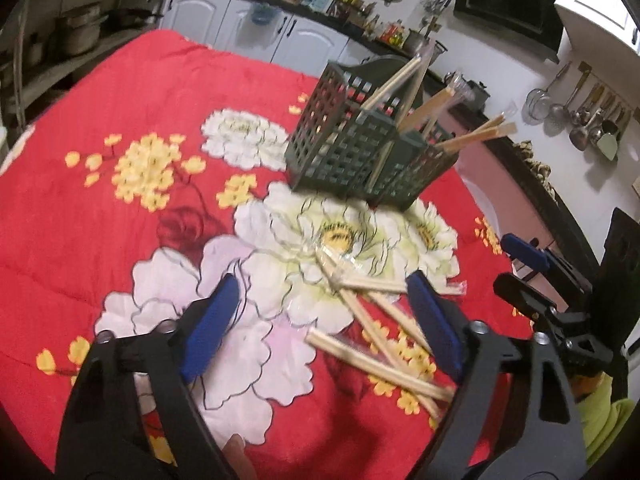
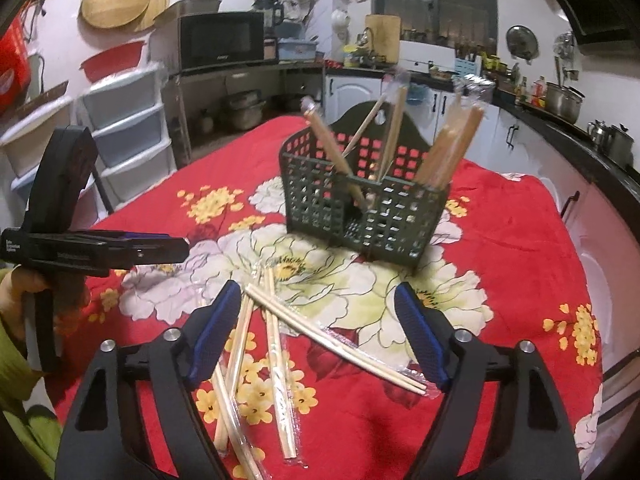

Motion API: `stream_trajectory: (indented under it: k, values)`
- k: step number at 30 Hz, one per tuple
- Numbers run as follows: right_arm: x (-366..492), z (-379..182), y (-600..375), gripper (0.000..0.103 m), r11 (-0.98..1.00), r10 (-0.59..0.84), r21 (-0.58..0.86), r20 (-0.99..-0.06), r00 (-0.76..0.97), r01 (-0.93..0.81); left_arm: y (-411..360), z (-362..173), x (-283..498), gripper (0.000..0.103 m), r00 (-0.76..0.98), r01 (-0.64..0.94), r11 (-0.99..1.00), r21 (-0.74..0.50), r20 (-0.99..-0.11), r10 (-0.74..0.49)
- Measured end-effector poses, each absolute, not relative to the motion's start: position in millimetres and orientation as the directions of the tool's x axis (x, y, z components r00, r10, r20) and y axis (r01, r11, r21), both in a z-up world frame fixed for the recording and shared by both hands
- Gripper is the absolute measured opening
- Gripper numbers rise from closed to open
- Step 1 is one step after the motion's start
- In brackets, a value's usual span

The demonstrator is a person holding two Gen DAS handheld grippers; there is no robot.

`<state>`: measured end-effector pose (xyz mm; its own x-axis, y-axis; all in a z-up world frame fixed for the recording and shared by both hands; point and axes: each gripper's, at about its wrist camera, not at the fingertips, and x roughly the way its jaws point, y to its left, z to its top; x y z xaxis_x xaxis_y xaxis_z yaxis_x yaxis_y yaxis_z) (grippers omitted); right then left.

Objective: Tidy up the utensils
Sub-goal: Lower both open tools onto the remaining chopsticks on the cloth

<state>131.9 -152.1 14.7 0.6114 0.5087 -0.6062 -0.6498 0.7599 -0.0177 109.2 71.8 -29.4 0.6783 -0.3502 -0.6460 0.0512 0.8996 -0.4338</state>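
Note:
A dark green lattice utensil basket (image 1: 360,152) stands on the red floral cloth and holds several wrapped chopstick pairs (image 1: 432,104); it also shows in the right wrist view (image 2: 360,208). Loose wrapped chopstick pairs (image 1: 380,340) lie crossed on the cloth in front of it; they also show in the right wrist view (image 2: 272,344). My left gripper (image 1: 324,312) is open and empty above the loose pile's left side. My right gripper (image 2: 320,320) is open and empty above the same pile. Each gripper shows in the other's view, the right (image 1: 552,292) and the left (image 2: 100,248).
The red floral cloth (image 1: 100,220) covers the table, whose edge drops off on the right (image 2: 592,280). White cabinets and a dark counter with pots and jars (image 2: 560,100) run behind. Plastic drawers (image 2: 128,136) and a microwave (image 2: 224,40) stand at the left.

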Motion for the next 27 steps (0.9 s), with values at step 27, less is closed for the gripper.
stream_trajectory:
  k: [27]
  values:
    - [162, -36, -106, 0.045, 0.638, 0.485, -0.044, -0.753, 0.445, -0.769, 56, -76, 122, 0.038, 0.552, 0.061, 0.887, -0.457, -0.725, -0.412]
